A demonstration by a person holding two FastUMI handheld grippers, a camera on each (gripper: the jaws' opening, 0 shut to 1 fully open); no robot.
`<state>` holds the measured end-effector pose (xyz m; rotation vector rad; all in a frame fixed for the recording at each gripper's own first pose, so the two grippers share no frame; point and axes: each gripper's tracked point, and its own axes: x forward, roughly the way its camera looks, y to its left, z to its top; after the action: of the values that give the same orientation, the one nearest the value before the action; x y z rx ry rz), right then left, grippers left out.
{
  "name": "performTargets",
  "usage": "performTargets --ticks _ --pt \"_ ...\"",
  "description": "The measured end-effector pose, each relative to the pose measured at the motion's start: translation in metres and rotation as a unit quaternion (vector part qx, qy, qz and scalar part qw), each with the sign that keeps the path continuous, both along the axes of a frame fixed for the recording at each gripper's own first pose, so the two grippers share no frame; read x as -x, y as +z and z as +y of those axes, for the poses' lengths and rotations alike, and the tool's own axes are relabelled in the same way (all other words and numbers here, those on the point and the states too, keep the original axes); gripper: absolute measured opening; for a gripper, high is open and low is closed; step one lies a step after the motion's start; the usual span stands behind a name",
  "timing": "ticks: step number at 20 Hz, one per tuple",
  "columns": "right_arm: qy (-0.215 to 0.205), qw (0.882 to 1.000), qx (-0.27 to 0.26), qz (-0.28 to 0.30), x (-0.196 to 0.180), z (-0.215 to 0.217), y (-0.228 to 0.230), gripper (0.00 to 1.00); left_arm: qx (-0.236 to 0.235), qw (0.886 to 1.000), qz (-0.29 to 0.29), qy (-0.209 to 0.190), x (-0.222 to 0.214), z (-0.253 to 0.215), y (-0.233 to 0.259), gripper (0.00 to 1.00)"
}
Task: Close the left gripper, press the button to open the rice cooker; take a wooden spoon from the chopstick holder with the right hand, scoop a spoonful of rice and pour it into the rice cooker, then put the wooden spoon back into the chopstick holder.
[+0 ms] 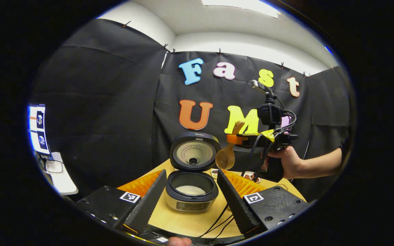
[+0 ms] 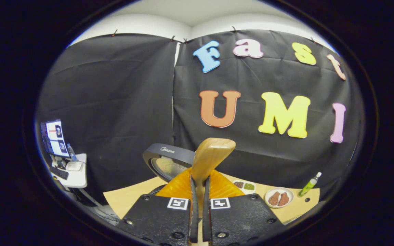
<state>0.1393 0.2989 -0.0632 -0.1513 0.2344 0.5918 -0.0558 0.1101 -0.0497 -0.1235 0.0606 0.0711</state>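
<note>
- In the left gripper view, the left gripper (image 1: 192,191) is hovering low over the wooden table (image 1: 183,222), its jaws standing wide apart and framing the rice cooker (image 1: 191,193) without touching it.
- The rice cooker is sitting on the table with its lid (image 1: 193,152) standing upright behind the pot, and a patch of white rice (image 1: 191,190) is lying in the bottom of the inner pot.
- Farther off in that view, a hand (image 1: 287,162) with a bare forearm is reaching in from the right, holding the right gripper (image 1: 233,139) level and pointing it toward the cooker.
- The wooden spoon (image 1: 227,155) is hanging from that gripper's tip, bowl down and handle up, just beside the raised lid and above the table.
- In the right gripper view, the right gripper (image 2: 199,194) is clamping its jaws together on the spoon's handle, whose end is rising upright between the fingers (image 2: 193,205).
- Beyond it, a plate (image 2: 279,198) and a green bottle (image 2: 309,184) are sitting on the table's far right.
</note>
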Motion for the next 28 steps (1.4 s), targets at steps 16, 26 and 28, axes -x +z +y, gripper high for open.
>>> performTargets --ticks 16,26,28 --pt "-0.23 0.967 -0.095 0.048 -0.021 -0.333 0.012 0.1 -0.007 1.0 0.015 -0.02 -0.056 -0.071 0.019 0.95" --pt "-0.339 0.928 -0.099 0.118 -0.07 -0.447 -0.104 0.11 -0.014 0.999 0.044 -0.013 -0.09 -0.088 0.026 0.95" --pt "-0.34 0.928 -0.091 0.125 -0.079 -0.454 -0.129 0.11 -0.022 0.998 0.057 -0.016 -0.095 -0.093 0.021 0.95"
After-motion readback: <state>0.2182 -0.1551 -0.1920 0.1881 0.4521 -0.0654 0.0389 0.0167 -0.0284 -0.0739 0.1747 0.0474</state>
